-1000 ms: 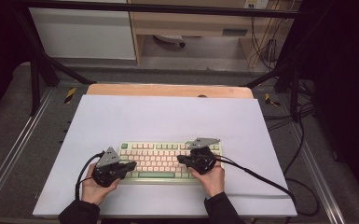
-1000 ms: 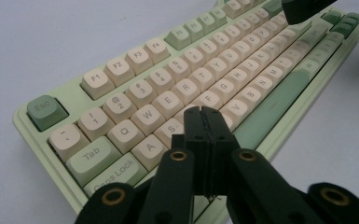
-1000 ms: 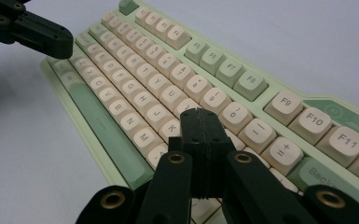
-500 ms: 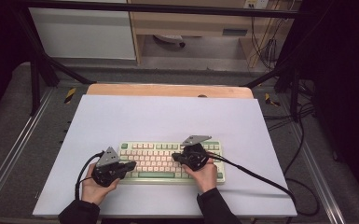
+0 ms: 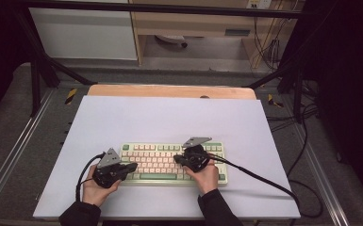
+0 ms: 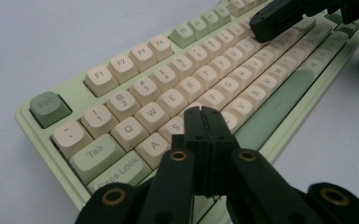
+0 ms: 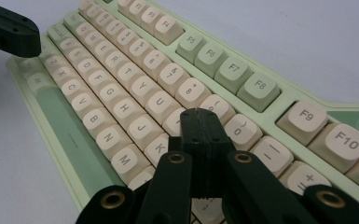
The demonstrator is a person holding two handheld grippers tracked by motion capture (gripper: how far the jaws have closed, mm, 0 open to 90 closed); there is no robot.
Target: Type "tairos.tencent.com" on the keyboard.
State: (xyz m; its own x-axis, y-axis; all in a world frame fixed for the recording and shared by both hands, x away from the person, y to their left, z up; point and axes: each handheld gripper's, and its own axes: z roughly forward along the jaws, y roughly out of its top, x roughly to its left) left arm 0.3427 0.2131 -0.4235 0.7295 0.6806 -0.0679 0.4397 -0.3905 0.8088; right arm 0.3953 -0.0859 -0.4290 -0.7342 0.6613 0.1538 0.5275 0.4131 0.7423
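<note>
**Two closed grippers over one keyboard: the chief risks were a wrong key and a shoved board**

The left gripper [image 5: 131,167] hung over the near-left part of the keyboard [image 5: 162,161], its jaws pressed together with nothing between them. In the left gripper view its tip [image 6: 204,116] sat above the home row, about the S and D keys, and whether it touched a cap could not be told. The tip looked about as wide as a single keycap, so a slightly off descent could, I judged, have caught two keys at once. A slanted push rather than a straight one could have slid the light board across the smooth white worktop [image 5: 169,117], where no stop showed to hold it.

The keyboard lay near the front edge of the worktop, squarely between the person's two hands. A long green space bar [image 6: 279,105] ran along its near side, just beside the left tip, and could have been struck by mistake.

The right gripper [image 5: 176,159] was likewise shut on nothing. In the right gripper view its tip [image 7: 200,122] stood over the keys about I, O and K. It pointed towards the left gripper, so the two could have knocked together had both gone for the middle keys.

Its cable [image 5: 264,181] trailed right across the worktop and over the edge; a snag there might have tugged the hand off line. Beyond the worktop, a wooden strip [image 5: 169,91] and dark frame bars [image 5: 42,70] stood well apart and blocked nothing.
</note>
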